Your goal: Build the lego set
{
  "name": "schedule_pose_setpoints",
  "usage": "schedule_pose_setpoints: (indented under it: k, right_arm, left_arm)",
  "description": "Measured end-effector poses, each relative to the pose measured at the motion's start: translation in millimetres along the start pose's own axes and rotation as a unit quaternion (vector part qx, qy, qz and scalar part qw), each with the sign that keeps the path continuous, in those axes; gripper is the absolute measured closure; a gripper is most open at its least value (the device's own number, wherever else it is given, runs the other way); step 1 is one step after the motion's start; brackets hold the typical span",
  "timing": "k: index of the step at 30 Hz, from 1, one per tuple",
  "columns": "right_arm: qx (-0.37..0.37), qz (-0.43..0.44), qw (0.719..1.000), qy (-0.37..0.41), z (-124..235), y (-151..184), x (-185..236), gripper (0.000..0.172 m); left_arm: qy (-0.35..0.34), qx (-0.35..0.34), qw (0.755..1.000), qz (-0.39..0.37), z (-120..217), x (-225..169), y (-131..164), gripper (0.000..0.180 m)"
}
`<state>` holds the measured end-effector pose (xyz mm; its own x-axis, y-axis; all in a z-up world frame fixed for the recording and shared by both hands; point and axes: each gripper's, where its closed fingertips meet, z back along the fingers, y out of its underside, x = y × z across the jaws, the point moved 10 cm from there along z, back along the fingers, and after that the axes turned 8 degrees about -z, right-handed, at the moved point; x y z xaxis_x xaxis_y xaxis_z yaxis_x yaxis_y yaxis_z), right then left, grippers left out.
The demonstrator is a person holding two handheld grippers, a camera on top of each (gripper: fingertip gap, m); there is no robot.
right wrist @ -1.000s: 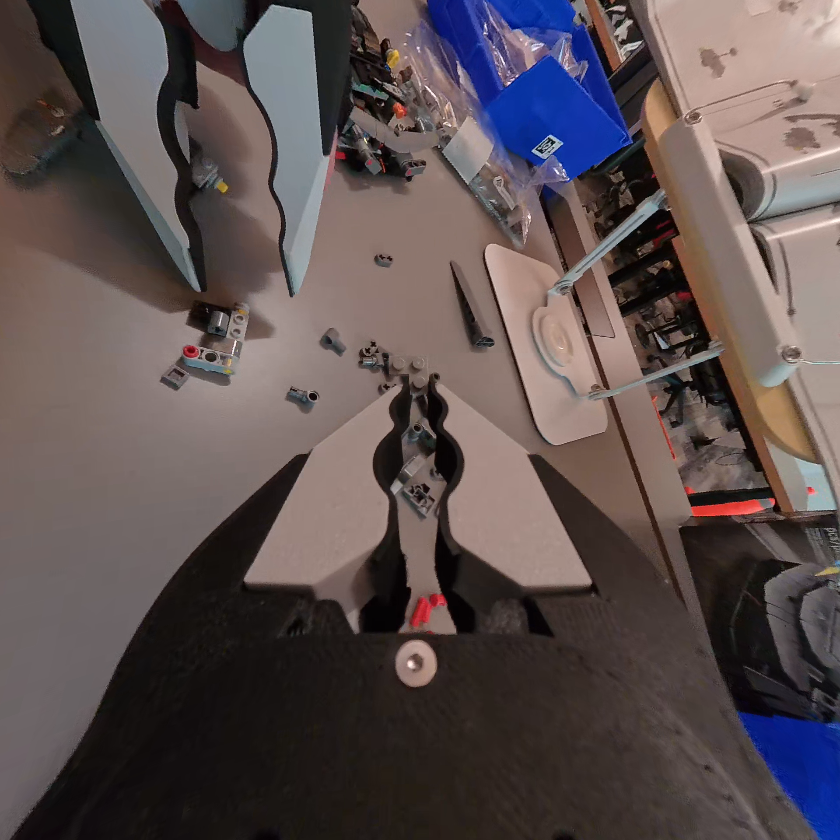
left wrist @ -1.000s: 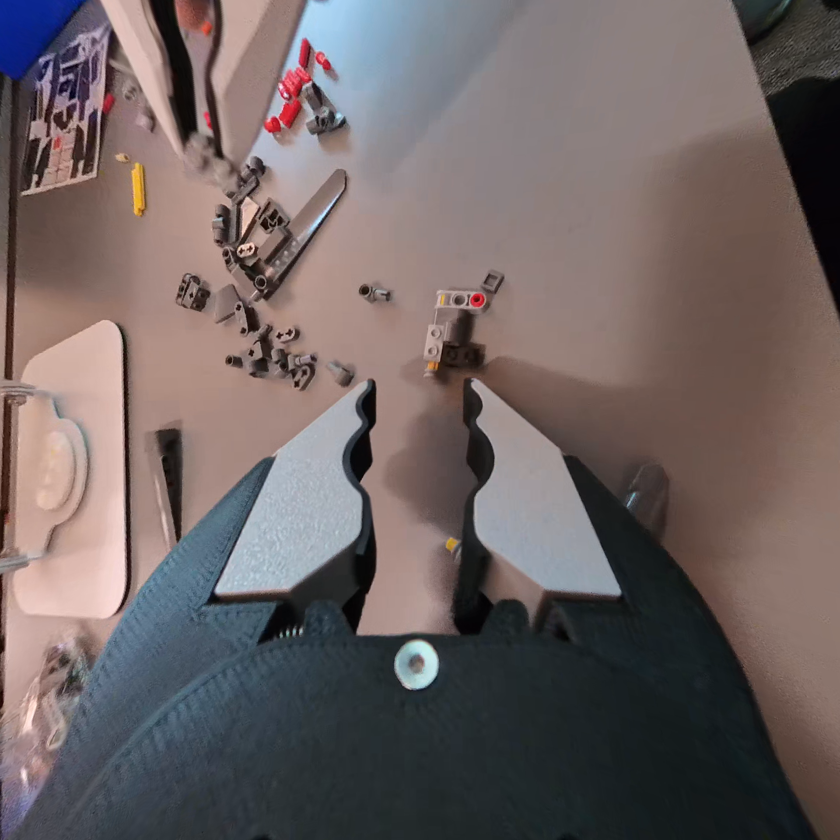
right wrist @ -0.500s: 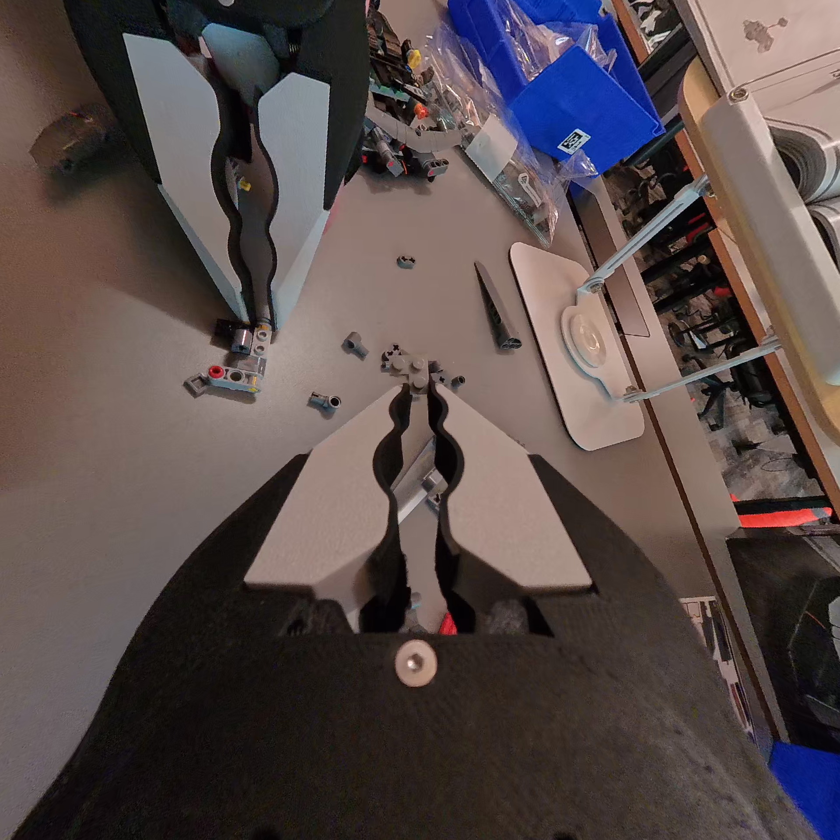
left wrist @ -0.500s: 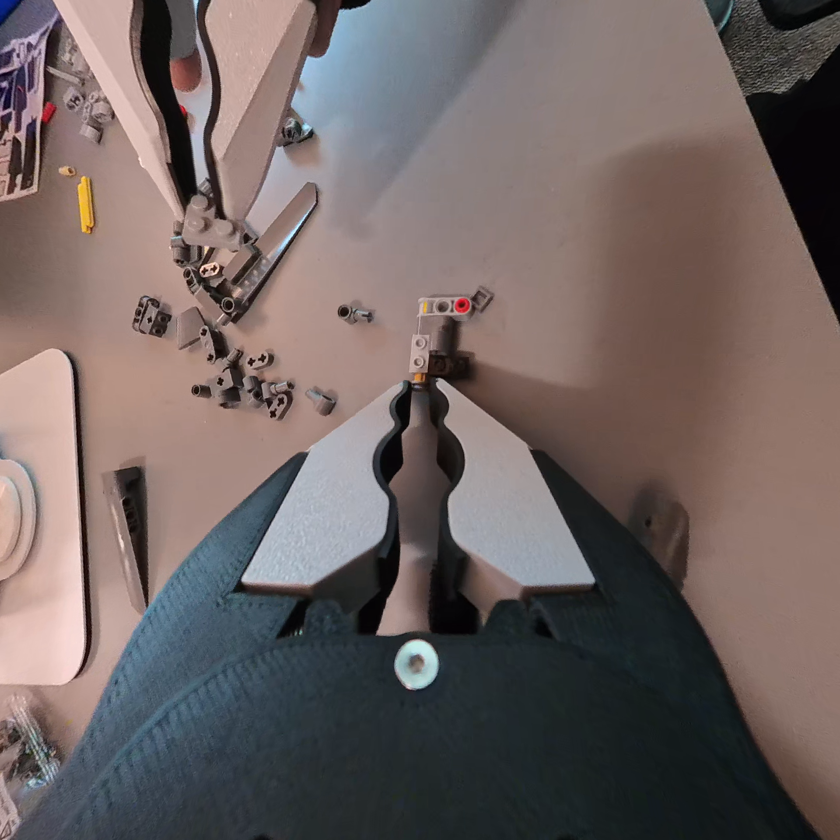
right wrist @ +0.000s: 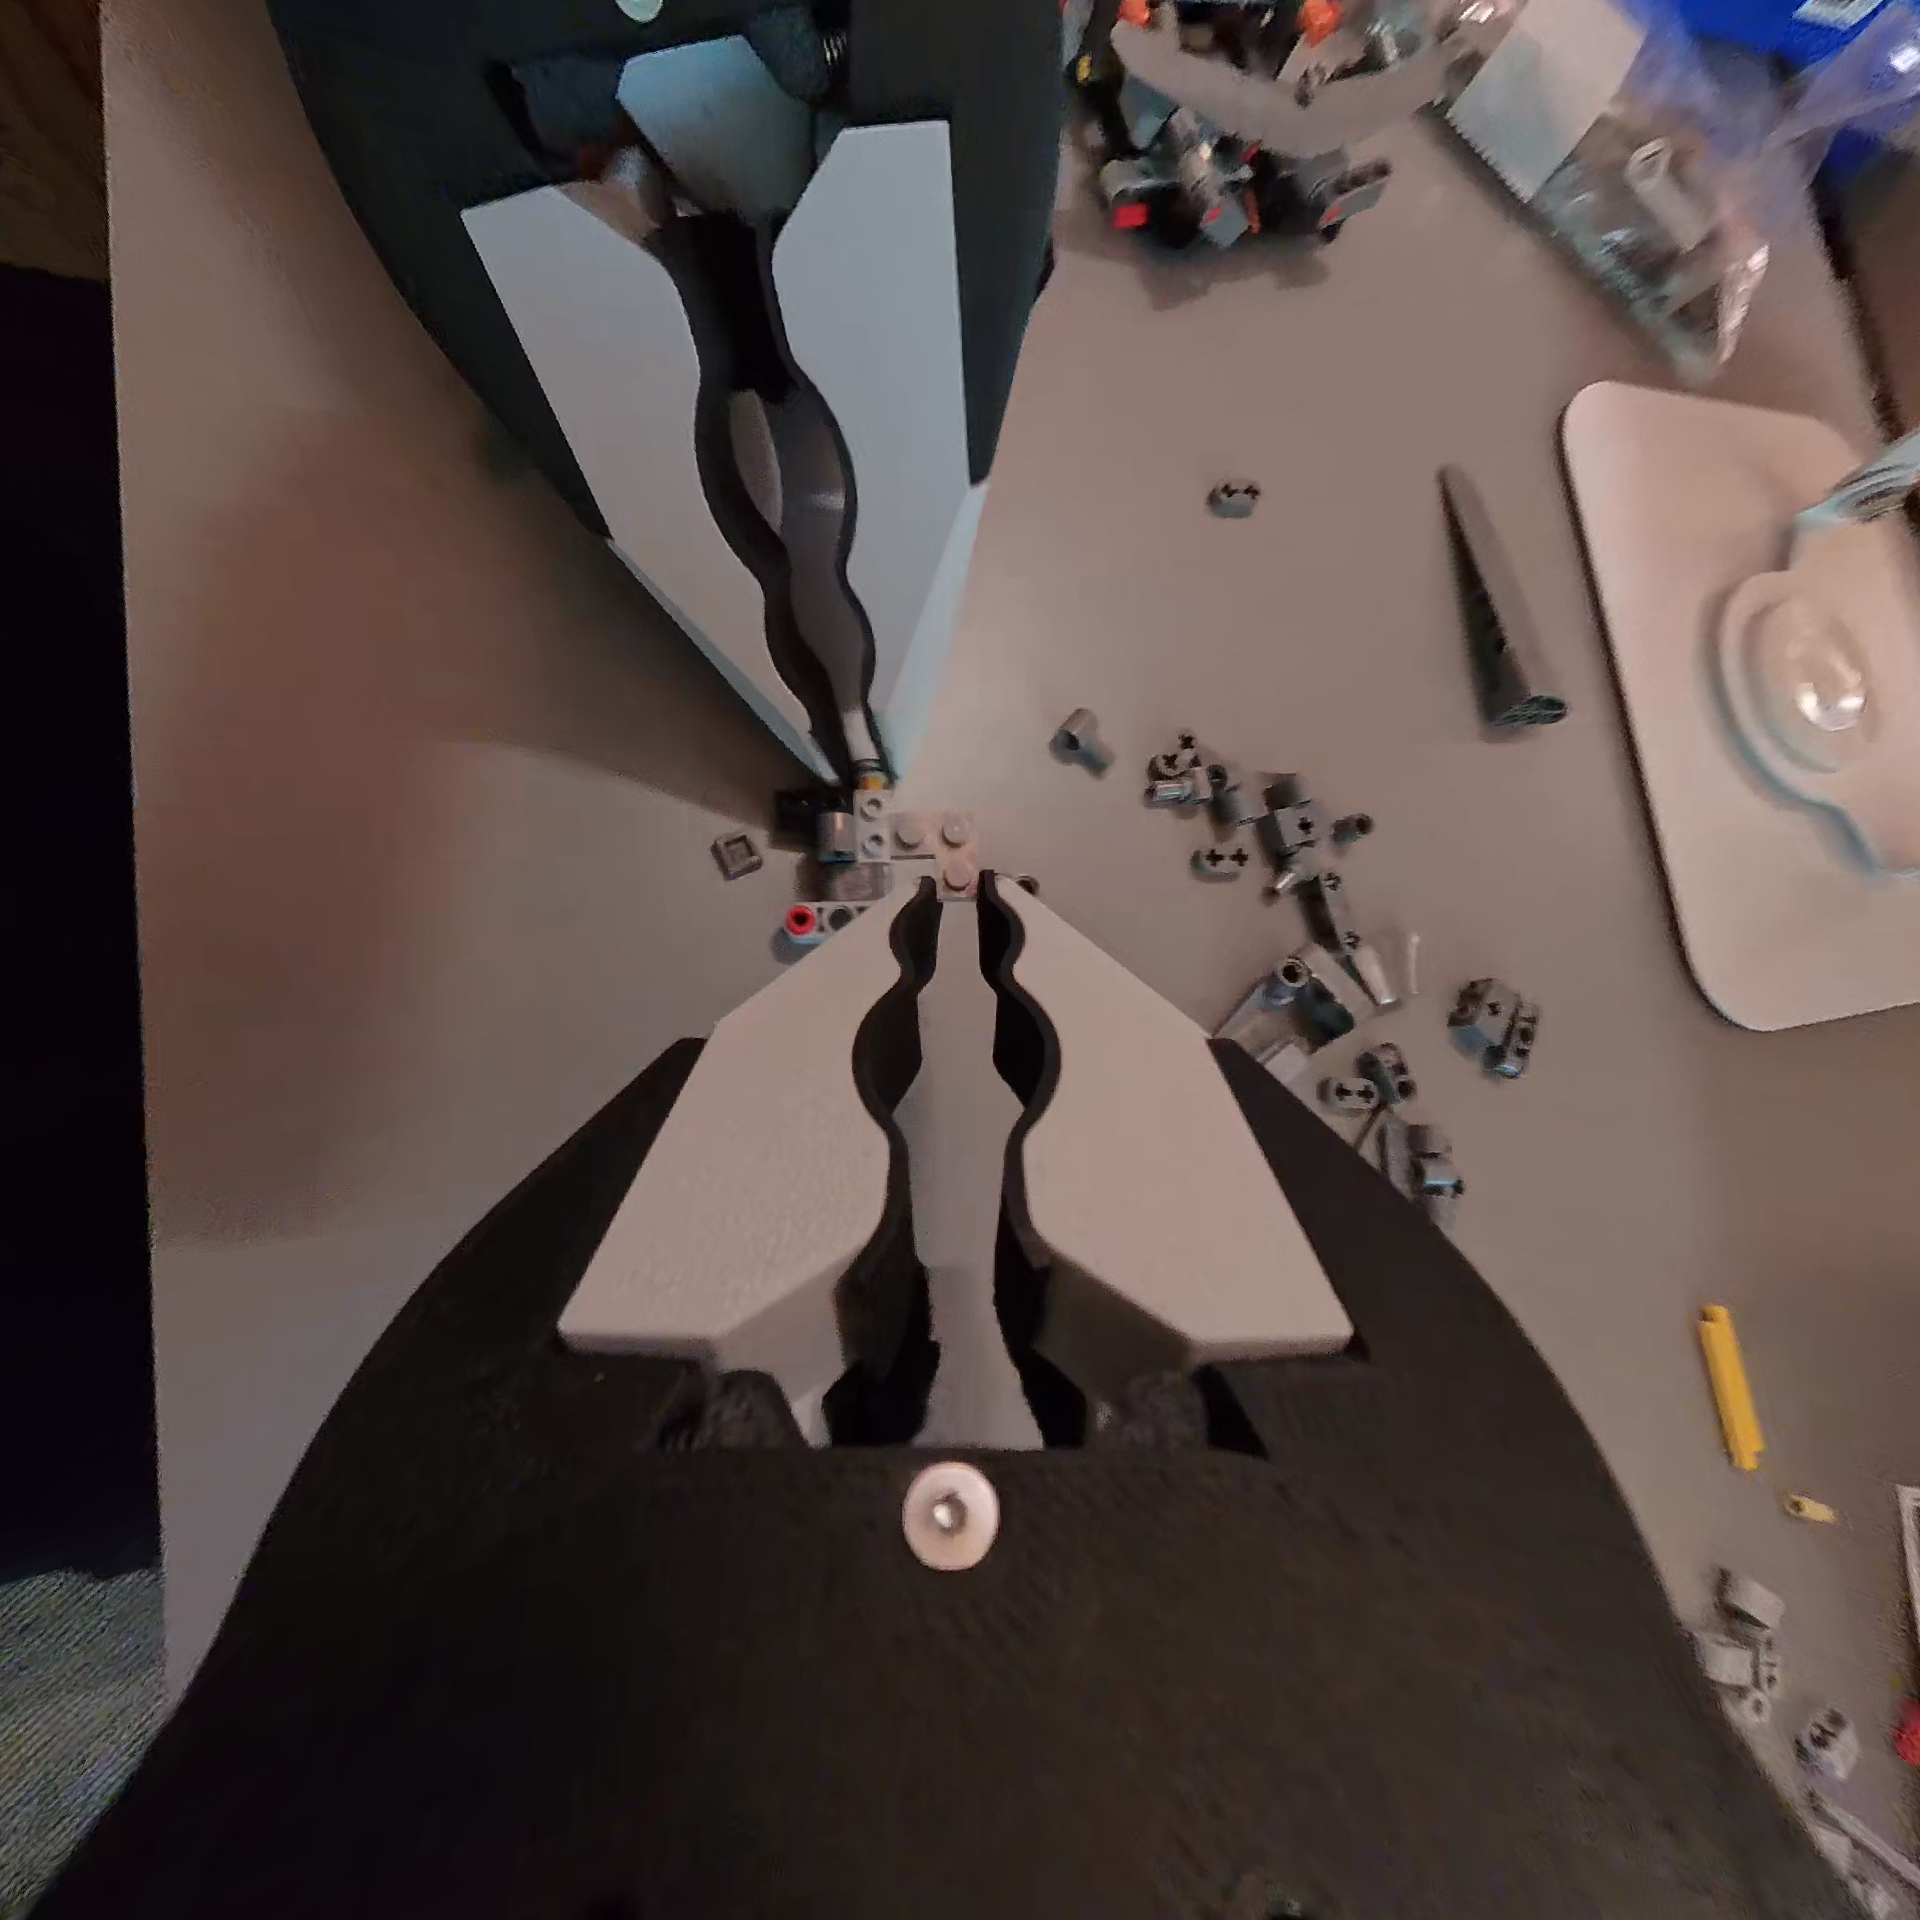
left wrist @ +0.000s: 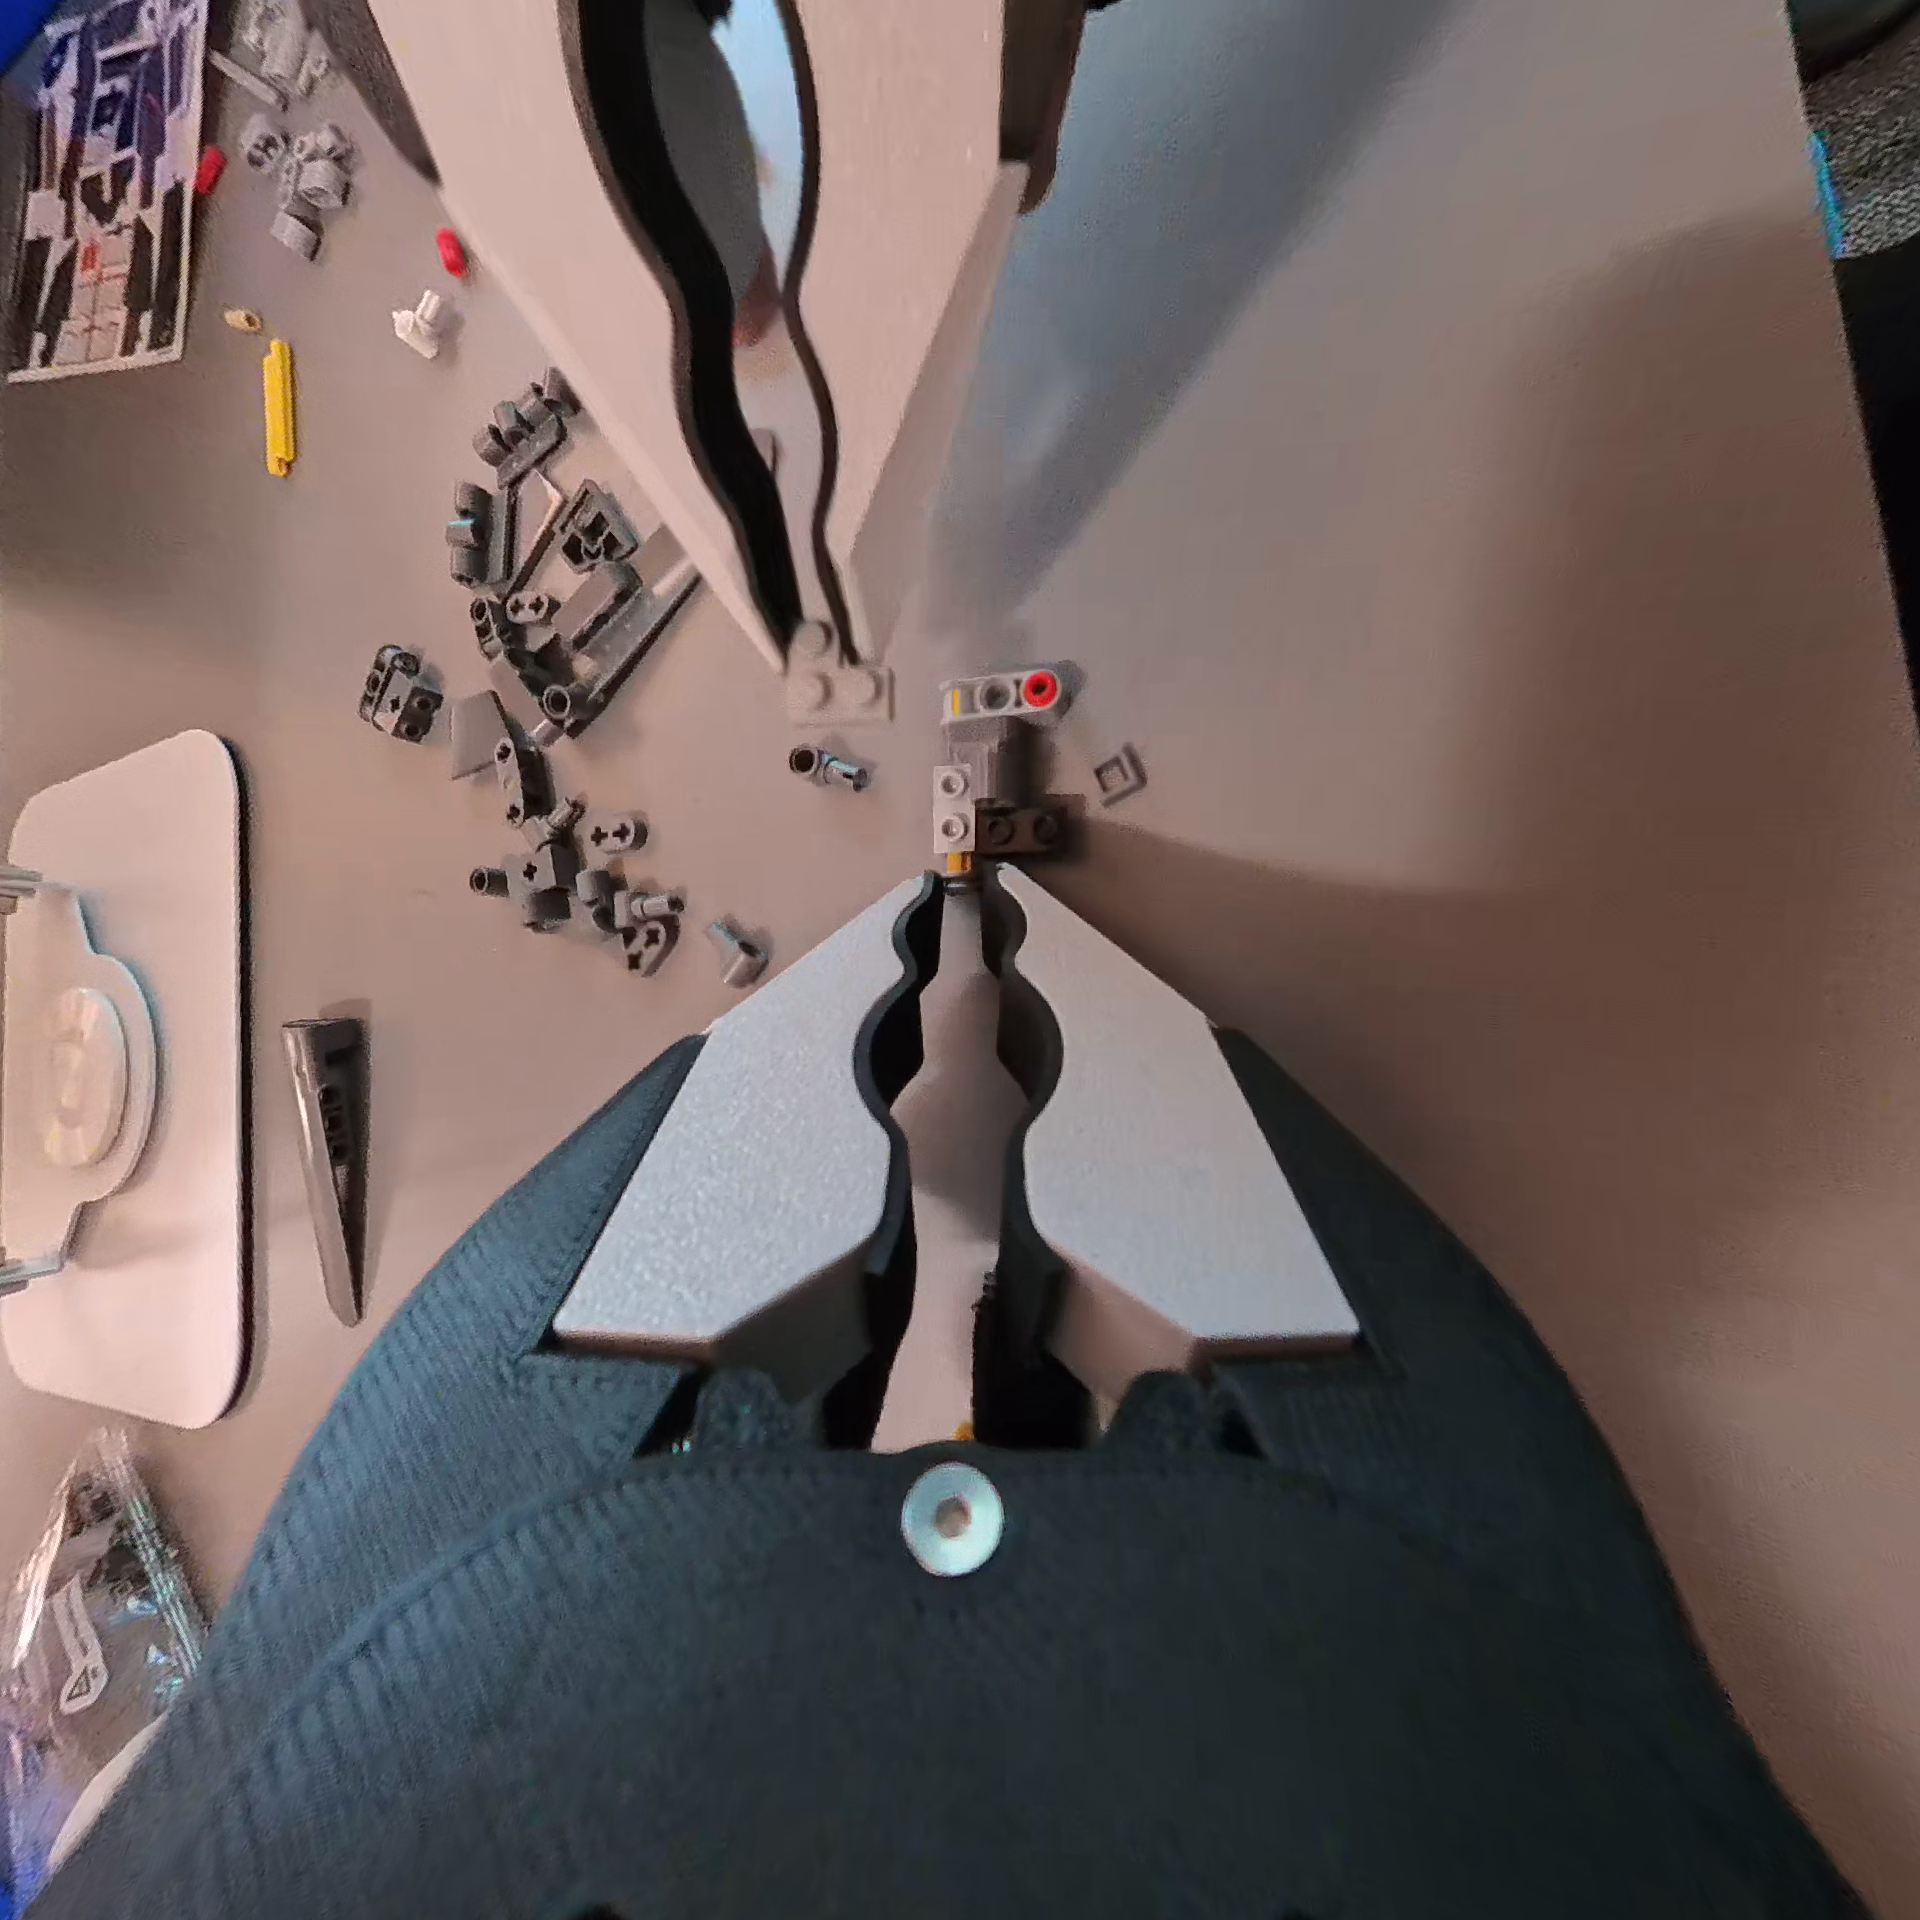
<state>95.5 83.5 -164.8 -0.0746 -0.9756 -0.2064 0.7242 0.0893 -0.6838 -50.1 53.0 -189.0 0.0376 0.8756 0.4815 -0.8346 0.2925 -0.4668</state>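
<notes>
Left wrist view: left claw (left wrist: 968,883) is pinched nearly shut on the yellow-tipped pin of the small grey assembly (left wrist: 992,774), which extends straight ahead on the tabletop (left wrist: 1455,727).

Right wrist view: right claw (right wrist: 957,883) clamps an L-shaped light grey plate (right wrist: 940,847), touching that assembly's side.

1. You are working on a matte grey-brown table (left wrist: 1455,727); its surface carries soft, broad shadows.
2. Past the table's edge you have speckled grey carpet (right wrist: 62,1662) on the floor.
3. A pale rounded-corner stand base (right wrist: 1683,499) sits on the table near one side.
4. A blue bin (right wrist: 1860,42) stands at the far edge, blurred.
</notes>
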Motion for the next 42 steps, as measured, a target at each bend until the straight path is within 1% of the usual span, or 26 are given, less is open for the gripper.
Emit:
schedule_pose_setpoints:
  k: [3, 7, 11, 17, 25, 29, 32, 34, 35, 38, 42]
  right_arm:
    - [0.025, -0.009, 0.999, -0.023, -5.1, -3.4, 1.1, 0.167]
    - [0.069, -0.001, 0.997, -0.022, -11.8, -7.4, -0.6, 0.167]
    - [0.105, -0.002, 0.994, -0.039, -16.9, -10.3, -3.9, 0.167]
    - [0.136, -0.004, 0.989, -0.059, -19.1, -17.1, -6.4, 0.168]
    - [0.174, 0.023, 0.982, -0.068, -21.9, -23.9, -8.9, 0.167]
    - [0.175, 0.027, 0.982, -0.064, -20.4, -24.7, -10.0, 0.167]
    - [0.159, 0.017, 0.986, -0.057, -17.4, -21.8, -11.4, 0.167]
    - [0.147, 0.009, 0.988, -0.048, -14.7, -18.6, -12.4, 0.167]
    - [0.141, 0.005, 0.989, -0.046, -13.0, -16.9, -12.5, 0.167]
    - [0.129, -0.002, 0.991, -0.039, -9.2, -13.8, -12.1, 0.167]
    - [0.122, 0.002, 0.992, -0.034, -7.9, -15.5, -8.9, 0.167]
  left_arm:
    - [-0.009, 0.007, 1.0, 0.005, -3.1, 2.4, -2.1, 0.175]
    - [-0.009, 0.005, 1.0, 0.01, -5.3, 4.6, -2.8, 0.176]
    - [-0.014, 0.009, 1.0, 0.008, -6.8, 5.5, -4.0, 0.175]
    - [-0.017, 0.01, 1.0, 0.007, -7.8, 5.7, -5.0, 0.175]
    - [-0.021, 0.012, 1.0, -0.001, -8.5, 5.4, -5.8, 0.175]
    - [-0.033, 0.013, 0.999, -0.007, -9.0, 5.0, -5.1, 0.175]
    - [-0.043, 0.006, 0.999, 0.0, -7.2, 4.7, -4.5, 0.173]
    - [-0.054, 0.001, 0.999, 0.004, -2.4, 6.5, -3.9, 0.16]
    - [-0.06, -0.003, 0.998, 0.003, 1.4, 8.2, -3.1, 0.159]
    - [-0.066, -0.034, 0.997, 0.015, 12.4, 14.8, -2.9, 0.158]
    - [-0.053, -0.061, 0.997, 0.013, 12.0, 14.4, -10.3, 0.158]
